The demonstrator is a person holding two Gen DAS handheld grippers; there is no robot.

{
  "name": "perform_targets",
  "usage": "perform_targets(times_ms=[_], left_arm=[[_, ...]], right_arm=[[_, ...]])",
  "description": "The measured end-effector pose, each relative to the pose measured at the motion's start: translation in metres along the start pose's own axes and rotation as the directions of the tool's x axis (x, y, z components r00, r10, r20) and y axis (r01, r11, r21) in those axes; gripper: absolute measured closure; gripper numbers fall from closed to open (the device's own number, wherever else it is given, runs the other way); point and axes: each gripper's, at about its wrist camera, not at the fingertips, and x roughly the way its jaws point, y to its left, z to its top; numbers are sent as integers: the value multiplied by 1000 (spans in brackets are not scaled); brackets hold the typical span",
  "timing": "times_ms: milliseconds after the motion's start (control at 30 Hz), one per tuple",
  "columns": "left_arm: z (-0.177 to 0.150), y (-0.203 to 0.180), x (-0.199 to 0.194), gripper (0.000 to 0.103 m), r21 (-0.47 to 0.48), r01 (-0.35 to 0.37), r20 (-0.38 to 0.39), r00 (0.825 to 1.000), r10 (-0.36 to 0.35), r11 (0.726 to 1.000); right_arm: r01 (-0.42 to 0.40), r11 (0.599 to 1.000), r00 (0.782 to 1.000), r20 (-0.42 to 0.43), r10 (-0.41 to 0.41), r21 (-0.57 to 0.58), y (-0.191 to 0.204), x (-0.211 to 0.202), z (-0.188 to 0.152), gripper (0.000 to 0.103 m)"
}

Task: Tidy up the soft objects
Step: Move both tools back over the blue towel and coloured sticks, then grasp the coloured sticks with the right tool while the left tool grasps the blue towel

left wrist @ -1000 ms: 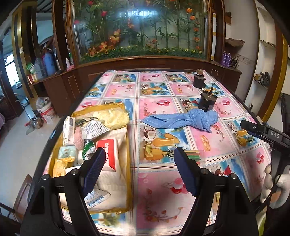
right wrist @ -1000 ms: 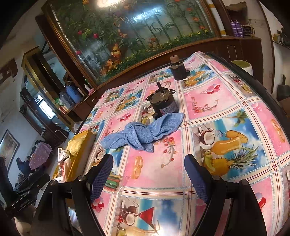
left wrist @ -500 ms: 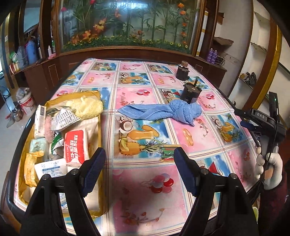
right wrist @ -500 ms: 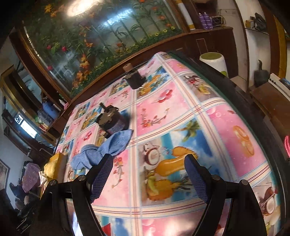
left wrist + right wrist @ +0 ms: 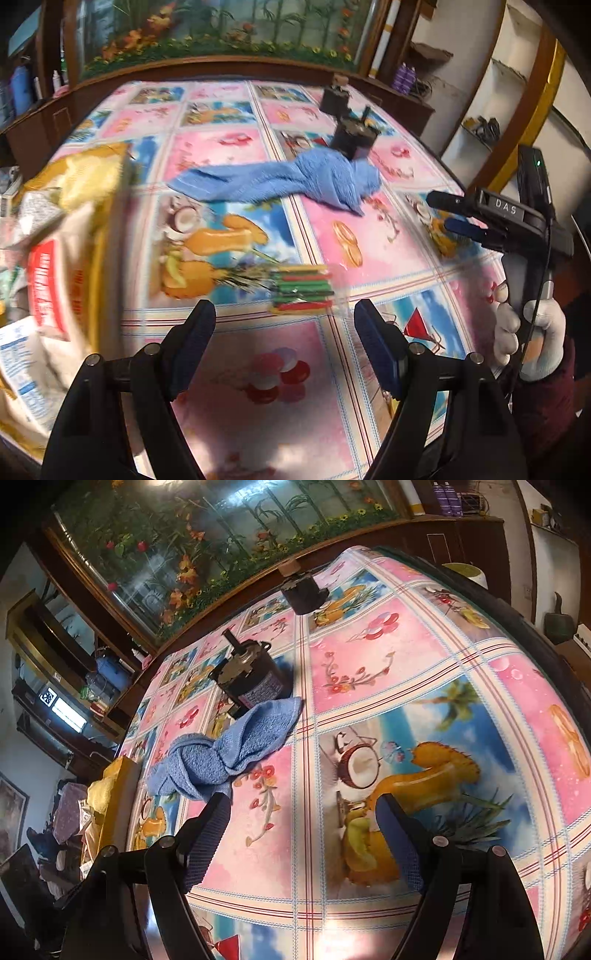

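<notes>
A blue knotted towel (image 5: 295,179) (image 5: 229,749) lies stretched across the middle of the table, its right end against a black motor. A packet of striped red and green sticks (image 5: 301,290) lies just ahead of my left gripper (image 5: 284,341), which is open and empty above the cloth. My right gripper (image 5: 303,834) is open and empty too, with its left finger just short of the towel's knot. The left wrist view shows that right gripper (image 5: 448,212) from the side, held by a gloved hand (image 5: 532,332). At the left, a yellow basket (image 5: 98,236) holds soft bags and packets.
The black motor (image 5: 247,677) (image 5: 352,140) stands behind the towel, a second dark one (image 5: 303,590) (image 5: 334,98) farther back. The table with the fruit-print cloth (image 5: 266,369) drops off at the right. Wooden cabinets and a flower display line the far side.
The left wrist view has swung right and closer to the table, so the basket has slid to the left edge. My right gripper has turned back and come closer to the towel. Both stay open.
</notes>
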Motion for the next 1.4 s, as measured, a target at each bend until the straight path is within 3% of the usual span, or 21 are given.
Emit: perform_targets(times_ms=[167, 300, 433, 600, 667, 700, 733, 800, 867, 1033, 1167, 1300, 1400], left_arm=[[-1, 1, 14, 26, -30, 8, -43, 999, -9, 1000], [1, 19, -2, 26, -74, -9, 6, 1000, 10, 997], [8, 49, -26, 26, -149, -38, 66, 997, 48, 988], [22, 74, -39, 26, -194, -30, 83, 995, 47, 980], [31, 74, -40, 26, -179, -23, 88, 995, 39, 984], [37, 71, -39, 26, -162, -25, 95, 995, 41, 986], [42, 67, -38, 26, -142, -27, 103, 994, 42, 990], [53, 59, -32, 24, -104, -19, 110, 993, 30, 994], [64, 50, -21, 23, -65, 20, 109, 994, -13, 998], [91, 15, 19, 23, 87, 45, 68, 996, -51, 995], [117, -9, 58, 23, 207, 64, 29, 997, -72, 976], [131, -29, 89, 23, 318, 51, 0, 999, -54, 947], [131, -47, 111, 23, 383, 90, -74, 995, -67, 919]], right_arm=[[-1, 998, 1000, -13, 1, -62, 12, 8, -5, 20], [-71, 968, 994, -95, 49, -240, 55, 20, -11, 20], [-173, 874, 965, -256, 57, -454, 118, 54, -36, 20], [-130, 686, 972, -228, -54, -716, 185, 80, -70, 20], [-122, 640, 975, -214, -67, -759, 196, 83, -76, 24], [-129, 636, 973, -220, -66, -760, 197, 81, -78, 34], [-127, 642, 973, -220, -66, -756, 196, 78, -77, 60], [-113, 670, 973, -219, -76, -734, 185, 72, -73, 81], [-72, 695, 978, -188, -92, -716, 166, 63, -70, 81], [73, 819, 984, -91, -151, -569, 88, 37, -38, 81], [52, 917, 993, -75, -88, -395, 35, 22, -12, 80], [31, 933, 996, -71, -60, -358, 26, 17, -7, 80], [31, 932, 996, -68, -59, -360, 25, 15, -9, 80]])
